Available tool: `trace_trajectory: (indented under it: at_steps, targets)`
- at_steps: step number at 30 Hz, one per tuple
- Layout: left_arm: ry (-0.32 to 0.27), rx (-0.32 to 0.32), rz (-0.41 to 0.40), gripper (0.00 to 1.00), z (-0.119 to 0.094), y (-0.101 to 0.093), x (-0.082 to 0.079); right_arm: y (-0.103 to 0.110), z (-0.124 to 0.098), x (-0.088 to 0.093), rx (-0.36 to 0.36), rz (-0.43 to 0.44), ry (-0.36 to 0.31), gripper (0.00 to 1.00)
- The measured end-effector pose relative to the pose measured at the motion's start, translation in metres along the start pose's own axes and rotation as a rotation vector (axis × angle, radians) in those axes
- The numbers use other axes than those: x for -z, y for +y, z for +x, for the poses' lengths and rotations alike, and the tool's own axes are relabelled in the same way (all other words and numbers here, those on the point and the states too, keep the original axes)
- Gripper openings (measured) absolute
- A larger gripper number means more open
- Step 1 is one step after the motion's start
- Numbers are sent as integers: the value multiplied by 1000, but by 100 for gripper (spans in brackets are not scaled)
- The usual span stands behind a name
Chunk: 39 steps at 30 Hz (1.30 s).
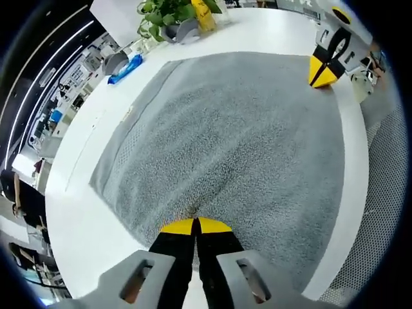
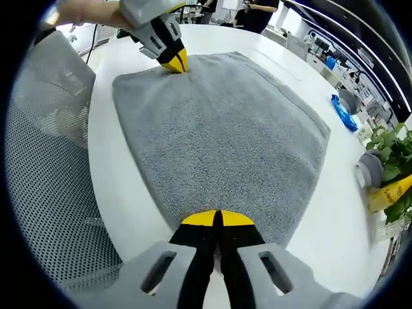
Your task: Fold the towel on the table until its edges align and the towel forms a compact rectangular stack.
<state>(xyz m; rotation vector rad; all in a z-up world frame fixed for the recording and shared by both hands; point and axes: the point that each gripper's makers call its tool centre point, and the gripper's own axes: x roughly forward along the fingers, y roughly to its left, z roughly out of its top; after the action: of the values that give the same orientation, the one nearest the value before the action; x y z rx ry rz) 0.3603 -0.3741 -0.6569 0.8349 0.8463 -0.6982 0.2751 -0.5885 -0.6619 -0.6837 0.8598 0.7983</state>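
Observation:
A grey towel [image 1: 232, 141] lies spread flat on the white table [image 1: 77, 212]. My left gripper [image 1: 195, 225] has its yellow-tipped jaws shut on the towel's near edge, where the cloth puckers slightly. At the far right corner of the towel sits the right gripper [image 1: 322, 69]. In the right gripper view the same towel [image 2: 225, 129] stretches away from my right gripper [image 2: 217, 219], whose jaws are shut on its near corner. The left gripper [image 2: 172, 59], held by a hand, pinches the far corner.
A potted plant [image 1: 164, 13], a yellow container [image 1: 205, 14] and a blue item [image 1: 125, 69] stand beyond the towel's far side. A mesh chair [image 2: 45, 148] sits against the table edge. The plant [image 2: 393, 145] and blue item [image 2: 342, 112] lie to the right.

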Motion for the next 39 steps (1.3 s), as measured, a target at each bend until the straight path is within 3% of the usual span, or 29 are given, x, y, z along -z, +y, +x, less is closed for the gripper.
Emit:
trace_trajectory:
  at_steps: [6,9,13,16,22,24,27,28,30,31,33,34,37,39]
  targets:
    - [10,-6,-58,1,4,5,-2,3,1,-3,-37,-24,-24,0]
    - [59,-1,46,1,4,4,-3,3,1,-3,-74,-44,-12,0]
    - [62,0,36,1,4,4,-3,5,1,-4,-75,-117,-7,0]
    - [36,1,-27,1,4,5,-2,6,1,-4,-48,-183,-25,0]
    - [-66,-55,-95,1,1,5,0,7,0,-4,-17,-187,-71,0]
    - [-99,-44,-159,1,0,3,0,6,0,-6,-1,-142,-106,0]
    - [-117,-43,-157,1,0,6,1,5,-1,-5,-9,-129,-141,0]
    - [-123,-39,-151,1,-1,5,1,5,-1,-6,-19,-83,-156,0]
    - [-104,-20,-130,1,-5,1,3,4,-1,-7,-43,6,-174,0]
    - [-108,36,-142,1,-12,-10,1,4,-1,-7,-51,43,-190,0]
    - [-209,138,-119,1,-28,-29,-15,2,-2,-7,-68,155,-230,0]
    - [-221,145,-104,1,-35,-34,-15,2,-2,-7,-73,168,-248,0]
    - [-230,284,-62,6,-53,-70,-4,1,-3,-4,-71,151,-278,0]
    - [-245,284,-67,11,-58,-74,4,2,-4,-5,-76,149,-288,0]
